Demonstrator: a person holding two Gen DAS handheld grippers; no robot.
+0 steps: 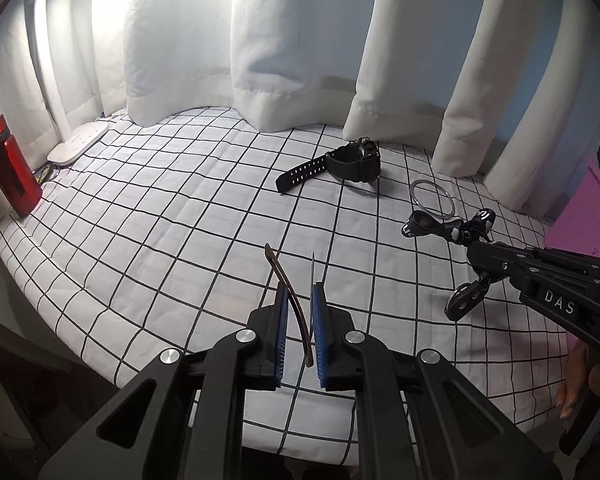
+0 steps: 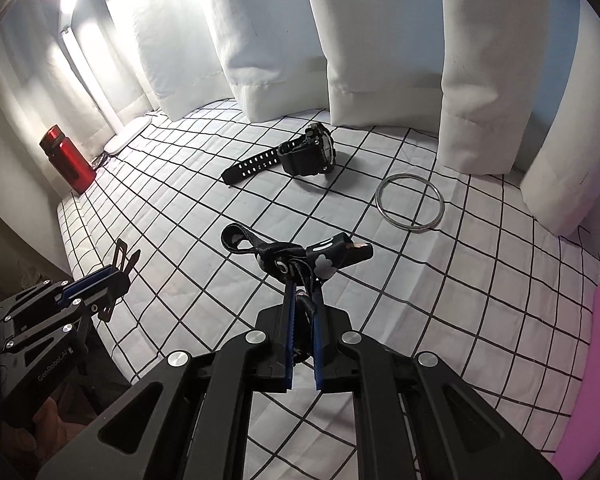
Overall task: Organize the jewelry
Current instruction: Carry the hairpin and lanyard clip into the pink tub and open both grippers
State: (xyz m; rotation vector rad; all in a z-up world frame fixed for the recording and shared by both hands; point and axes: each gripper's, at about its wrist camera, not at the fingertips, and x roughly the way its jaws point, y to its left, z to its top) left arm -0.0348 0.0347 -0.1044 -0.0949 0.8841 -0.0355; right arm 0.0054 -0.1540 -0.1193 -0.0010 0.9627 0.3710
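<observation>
The jewelry is split between my two tools and the checked surface. My left tool [image 1: 300,320] holds a thin, curved dark metal hair clip [image 1: 296,312] between its blue ribbed pads [image 1: 281,332]; the clip's two prongs poke up past the fingertips at the lower centre of the left wrist view, and I judge the grasp loose, because the pads stand a little apart around it. My right tool [image 2: 303,320] is clenched on a black fabric bow with white cloud prints [image 2: 300,256], a soft, floppy thing whose loops droop to either side above the fingers at the centre of the right wrist view.

Two pieces lie untouched. A chunky black rubber-strapped wristwatch [image 2: 296,156] sits at the upper centre, strap perforated and stretched out toward the left. Just beside it, lower right, a thin silver metal bangle [image 2: 410,203] lies flat, a smooth, rigid ring.

As I judge it, the work is about halfway: two items lifted, two waiting, and I see no box or tray to receive them, so where they go is unclear.

All rests on a white quilted bed cover with a black grid [image 2: 440,300]. White pleated curtains [image 2: 380,40] hang behind. At the far left stands a glossy red cylindrical bottle [image 2: 68,164].
</observation>
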